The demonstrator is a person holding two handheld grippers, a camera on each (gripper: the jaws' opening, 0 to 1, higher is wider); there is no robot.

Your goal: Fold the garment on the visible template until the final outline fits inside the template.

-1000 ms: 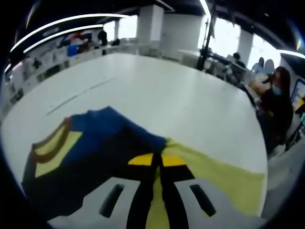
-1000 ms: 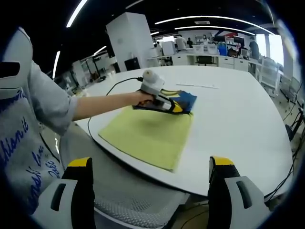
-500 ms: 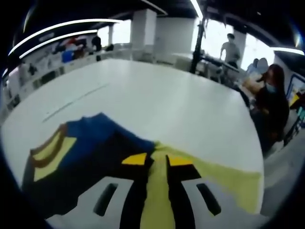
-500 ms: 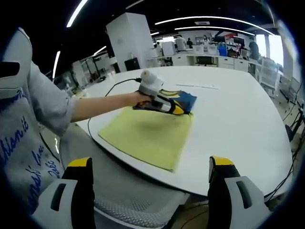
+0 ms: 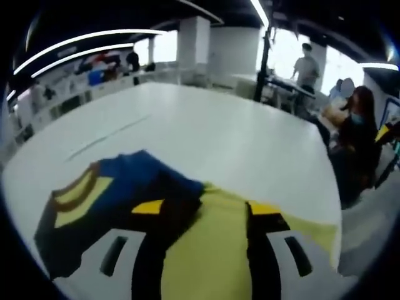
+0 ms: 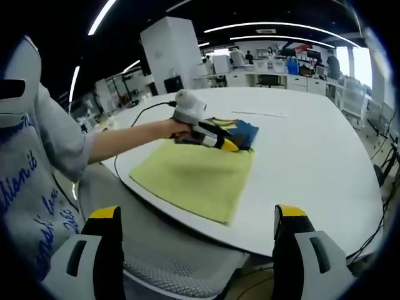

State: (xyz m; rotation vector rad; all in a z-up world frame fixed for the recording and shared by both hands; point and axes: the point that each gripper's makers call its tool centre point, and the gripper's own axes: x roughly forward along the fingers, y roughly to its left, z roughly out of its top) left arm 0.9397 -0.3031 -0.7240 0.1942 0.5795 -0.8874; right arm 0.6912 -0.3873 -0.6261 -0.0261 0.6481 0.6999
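Between your left hand-held gripper [image 5: 203, 215] jaws, which stand spread apart and pinch nothing, lies the yellow template [image 5: 209, 250], with the left jaw resting at the dark edge of the garment [image 5: 106, 200]. That garment sits bunched at the far end of the template, blue and black with yellow bands, and part of it spills past the template onto the white tabletop [image 5: 212, 131].

Your right hand-held gripper [image 6: 199, 215] hangs off the near tabletop edge, jaws spread wide and pinching nothing, well apart from the cloth.

Judging from this, a 1-handed pull could drag the template along with the garment, or leave the fold lopsided so the outline overhangs. Closing the left jaws now could catch the template instead of cloth.

How many layers the garment has, and where its sleeves lie, you cannot tell; the left gripper view is blurred, and in the right gripper view the left hand-held gripper [image 6: 219, 140] covers part of the garment [image 6: 240, 129].
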